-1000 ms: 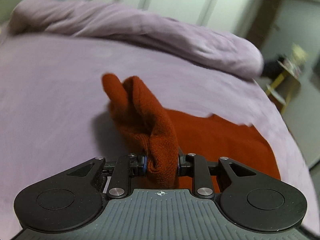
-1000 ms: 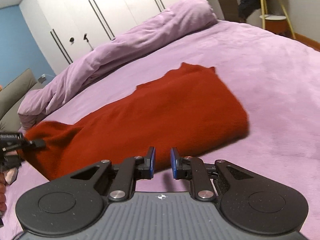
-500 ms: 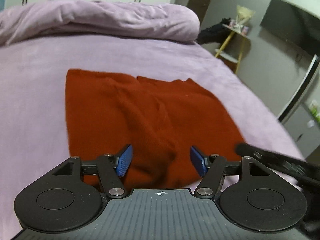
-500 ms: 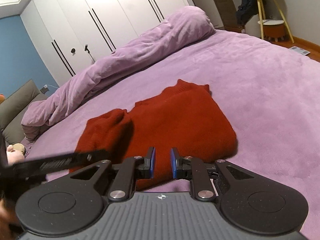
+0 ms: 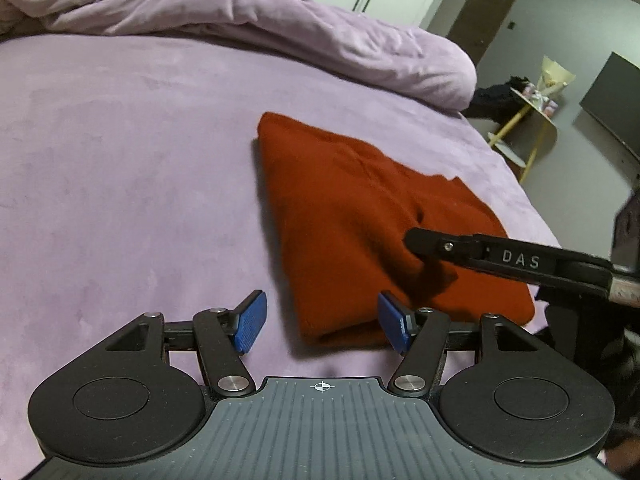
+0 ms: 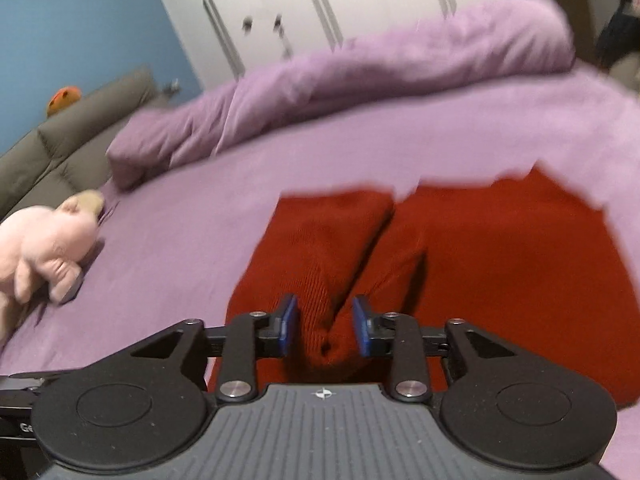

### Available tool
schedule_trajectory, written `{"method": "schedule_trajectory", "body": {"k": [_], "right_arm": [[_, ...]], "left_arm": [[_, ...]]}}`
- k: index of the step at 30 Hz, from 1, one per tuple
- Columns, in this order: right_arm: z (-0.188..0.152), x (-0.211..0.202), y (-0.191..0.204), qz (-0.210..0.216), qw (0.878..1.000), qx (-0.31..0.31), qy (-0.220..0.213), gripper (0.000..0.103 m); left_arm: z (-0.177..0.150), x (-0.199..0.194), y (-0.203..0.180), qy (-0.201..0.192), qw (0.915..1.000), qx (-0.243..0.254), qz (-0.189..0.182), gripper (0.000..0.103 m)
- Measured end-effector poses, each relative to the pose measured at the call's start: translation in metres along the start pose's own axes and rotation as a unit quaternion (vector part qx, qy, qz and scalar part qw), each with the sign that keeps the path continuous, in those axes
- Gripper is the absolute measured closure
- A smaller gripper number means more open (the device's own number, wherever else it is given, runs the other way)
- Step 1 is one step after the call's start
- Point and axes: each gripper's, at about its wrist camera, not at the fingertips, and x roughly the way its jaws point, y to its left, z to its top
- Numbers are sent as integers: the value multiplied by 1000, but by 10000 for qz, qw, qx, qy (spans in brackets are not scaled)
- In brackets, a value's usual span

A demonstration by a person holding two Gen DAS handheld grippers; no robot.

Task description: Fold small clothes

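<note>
A rust-red knit garment (image 5: 360, 208) lies folded on the purple bed (image 5: 120, 160). My left gripper (image 5: 322, 322) is open and empty, just above the garment's near corner. The right gripper's finger (image 5: 480, 252) reaches in from the right in the left wrist view and rests on the garment's middle. In the right wrist view, my right gripper (image 6: 324, 326) has its jaws partly open around a raised fold of the red garment (image 6: 480, 248); the cloth sits between the blue pads (image 6: 362, 324), but whether they pinch it is unclear. This view is blurred.
A rolled purple duvet (image 5: 240, 20) lies along the far side of the bed. A pink plush toy (image 6: 44, 240) lies on the bed at the left in the right wrist view. A yellow side table (image 5: 528, 128) stands beyond the bed's right edge.
My left gripper let go of the red sleeve, which now lies folded over the body, and pulled back open. My right gripper moved onto the garment, its jaws now wider around a fold.
</note>
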Motion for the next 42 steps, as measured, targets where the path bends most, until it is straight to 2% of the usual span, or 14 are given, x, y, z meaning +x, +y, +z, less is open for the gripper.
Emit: {"method": "schedule_trajectory", "body": {"k": [5, 9, 12, 14, 18, 21, 24, 27, 29, 30, 36, 39, 41, 42], "right_arm": [[5, 8, -2, 262, 9990, -283, 229, 56], [0, 25, 9, 151, 9956, -836, 403, 55], [-6, 31, -1, 227, 9961, -748, 397, 81], [-5, 19, -8, 442, 9983, -224, 293, 91], [-13, -5, -40, 1042, 9875, 1183, -8, 93], [-30, 6, -54, 403, 9918, 1196, 206, 94], [-34, 11, -65, 462, 9899, 1319, 221, 94], [-21, -3, -66, 589, 9905, 1245, 20, 80], [-14, -8, -71, 403, 9914, 1225, -204, 46], [-10, -6, -75, 365, 9904, 1314, -233, 39], [6, 45, -104, 948, 9624, 2496, 489, 32], [11, 59, -91, 1005, 9639, 2433, 408, 35], [16, 65, -70, 843, 9754, 1995, 409, 67], [19, 68, -59, 661, 9825, 1690, 425, 71]], "left_arm": [[-4, 14, 4, 170, 9998, -86, 13, 37], [-6, 17, 5, 264, 9996, -112, 60, 37], [-3, 11, 6, 138, 9998, -81, 137, 37], [0, 6, 7, 33, 9999, -130, 109, 37], [5, 10, 5, -35, 9996, -271, 50, 36], [6, 29, 4, 183, 9991, -392, -7, 37], [4, 47, 7, 469, 9974, -540, -52, 37], [3, 50, 6, 438, 9980, -448, -31, 37], [3, 51, 6, 426, 9983, -409, -14, 36], [2, 51, 7, 435, 9982, -421, -24, 36], [-1, 49, 5, 461, 9982, -394, 14, 35], [-6, 42, -3, 457, 9987, -243, 42, 36], [-11, 41, -10, 481, 9988, -68, 48, 35], [-13, 42, -13, 515, 9986, 50, 80, 35]]}}
